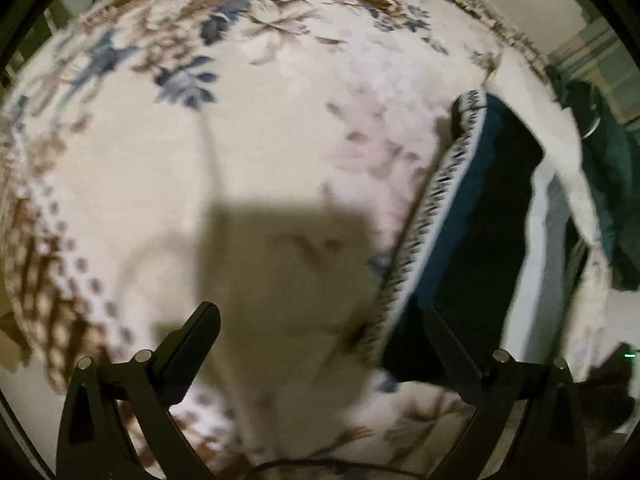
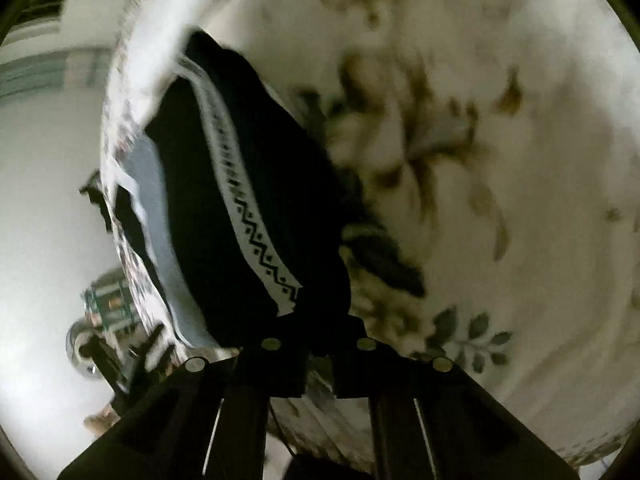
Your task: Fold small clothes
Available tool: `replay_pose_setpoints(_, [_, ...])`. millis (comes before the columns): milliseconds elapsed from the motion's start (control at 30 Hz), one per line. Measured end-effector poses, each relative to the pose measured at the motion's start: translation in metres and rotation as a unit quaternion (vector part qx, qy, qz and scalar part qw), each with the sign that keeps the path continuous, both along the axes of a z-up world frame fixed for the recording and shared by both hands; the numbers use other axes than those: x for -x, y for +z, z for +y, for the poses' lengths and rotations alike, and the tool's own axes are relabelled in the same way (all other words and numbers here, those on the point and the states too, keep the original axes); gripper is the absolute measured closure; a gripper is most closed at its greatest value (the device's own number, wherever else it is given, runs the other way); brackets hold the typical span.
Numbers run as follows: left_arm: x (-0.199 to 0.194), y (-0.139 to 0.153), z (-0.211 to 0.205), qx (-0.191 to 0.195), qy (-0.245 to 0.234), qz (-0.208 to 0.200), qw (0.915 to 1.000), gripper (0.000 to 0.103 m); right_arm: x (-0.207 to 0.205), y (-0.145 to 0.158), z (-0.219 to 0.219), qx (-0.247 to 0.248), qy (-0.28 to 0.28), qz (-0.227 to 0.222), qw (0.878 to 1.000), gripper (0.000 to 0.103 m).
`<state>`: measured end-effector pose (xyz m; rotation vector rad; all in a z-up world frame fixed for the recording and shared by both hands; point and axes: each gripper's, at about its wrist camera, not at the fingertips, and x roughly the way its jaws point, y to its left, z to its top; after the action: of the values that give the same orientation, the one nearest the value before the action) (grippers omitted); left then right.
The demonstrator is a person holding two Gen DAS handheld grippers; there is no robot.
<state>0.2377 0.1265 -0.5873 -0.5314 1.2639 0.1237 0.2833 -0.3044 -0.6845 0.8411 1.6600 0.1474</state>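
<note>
The left tongs (image 1: 320, 332) stood spread wide above the floral cloth (image 1: 260, 160) — nothing between their fingers, only their shadow on the cloth. The dark garment (image 1: 472, 216) with its white patterned band (image 1: 424, 236) lay just beside the right finger, near the cloth's edge. The right tongs (image 2: 318, 344) were pressed together, pinching the dark garment (image 2: 256, 184) by its near edge — blur hid finer detail.

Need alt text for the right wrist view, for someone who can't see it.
The right gripper is shut on a dark garment with a white zigzag-patterned band, over a floral bedspread. The picture is motion-blurred.
</note>
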Motion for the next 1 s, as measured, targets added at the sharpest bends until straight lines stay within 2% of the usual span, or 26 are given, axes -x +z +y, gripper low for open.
replay_pose_setpoints(67, [-0.007,-0.008,-0.001,0.038,-0.001,-0.013,0.9992,0.000,-0.013,0.012,0.002,0.016,0.022,0.007,1.000,0.085])
replay_pose_setpoints(100, [-0.010,-0.012,-0.002,0.059,-0.002,-0.025,0.9980,0.000,-0.025,0.029,0.005,0.044,0.036,-0.008,0.998,0.080])
replay_pose_setpoints(133, [-0.012,-0.013,-0.004,0.073,-0.003,-0.035,0.9967,0.000,-0.035,0.043,0.008,0.060,0.042,-0.026,0.997,0.069])
replay_pose_setpoints(167, [-0.014,-0.015,-0.003,0.084,-0.003,-0.043,0.9955,0.000,-0.051,0.065,0.016,0.071,0.053,-0.054,0.995,0.063])
replay_pose_setpoints(200, [-0.017,-0.019,-0.004,0.103,-0.001,-0.058,0.9929,0.002,-0.067,0.081,0.029,0.071,0.069,-0.077,0.992,0.052])
replay_pose_setpoints(233, [-0.021,-0.017,-0.008,0.114,0.000,-0.065,0.9914,0.005,-0.087,0.096,0.048,0.065,0.096,-0.098,0.988,0.045])
replay_pose_setpoints(267, [-0.018,-0.016,-0.008,0.125,0.001,-0.072,0.9895,0.014,-0.110,0.109,0.077,0.053,0.134,-0.117,0.983,0.044])
replay_pose_setpoints(300, [-0.020,-0.019,-0.011,0.133,-0.004,-0.078,0.9881,0.028,-0.134,0.116,0.108,0.041,0.172,-0.132,0.975,0.044])
replay_pose_setpoints(333, [-0.016,-0.018,-0.013,0.134,-0.010,-0.079,0.9878,0.037,-0.157,0.118,0.142,0.032,0.206,-0.141,0.968,0.044])
replay_pose_setpoints(367, [-0.016,-0.019,-0.015,0.136,-0.017,-0.081,0.9873,0.057,-0.174,0.119,0.165,0.027,0.226,-0.145,0.963,0.044])
replay_pose_setpoints(400, [-0.017,-0.022,-0.019,0.138,-0.025,-0.082,0.9868,0.071,-0.199,0.114,0.205,0.020,0.260,-0.148,0.954,0.044])
replay_pose_setpoints(500, [-0.011,-0.022,-0.021,0.138,-0.031,-0.092,0.9856,0.077,-0.240,0.094,0.286,0.022,0.342,-0.134,0.930,0.044])
replay_pose_setpoints(600, [-0.008,-0.021,-0.022,0.138,-0.035,-0.099,0.9848,0.082,-0.265,0.061,0.353,0.048,0.420,-0.094,0.901,0.044])
replay_pose_setpoints(633, [-0.006,-0.021,-0.021,0.139,-0.035,-0.101,0.9845,0.083,-0.267,0.047,0.370,0.057,0.451,-0.070,0.888,0.045])
replay_pose_setpoints(667, [-0.001,-0.020,-0.021,0.142,-0.035,-0.103,0.9840,0.084,-0.262,0.040,0.375,0.068,0.465,-0.063,0.881,0.053])
replay_pose_setpoints(700, [-0.001,-0.020,-0.020,0.143,-0.036,-0.104,0.9836,0.085,-0.264,0.036,0.376,0.084,0.467,-0.060,0.878,0.087])
replay_pose_setpoints(733, [0.002,-0.020,-0.020,0.146,-0.037,-0.108,0.9827,0.086,-0.267,0.034,0.371,0.092,0.454,-0.056,0.885,0.087])
replay_pose_setpoints(833, [0.007,-0.020,-0.017,0.154,-0.039,-0.118,0.9802,0.089,-0.286,0.024,0.349,0.086,0.364,-0.025,0.927,0.089])
replay_pose_setpoints(867, [0.008,-0.021,-0.016,0.156,-0.039,-0.119,0.9798,0.089,-0.291,0.017,0.342,0.077,0.342,-0.013,0.937,0.089])
replay_pose_setpoints(967, [0.007,-0.022,-0.015,0.161,-0.043,-0.113,0.9796,0.089,-0.289,0.001,0.334,0.054,0.316,0.005,0.947,0.089])
replay_pose_setpoints(1000, [0.007,-0.021,-0.014,0.163,-0.045,-0.111,0.9793,0.088,-0.289,-0.003,0.327,0.037,0.296,0.015,0.954,0.088])
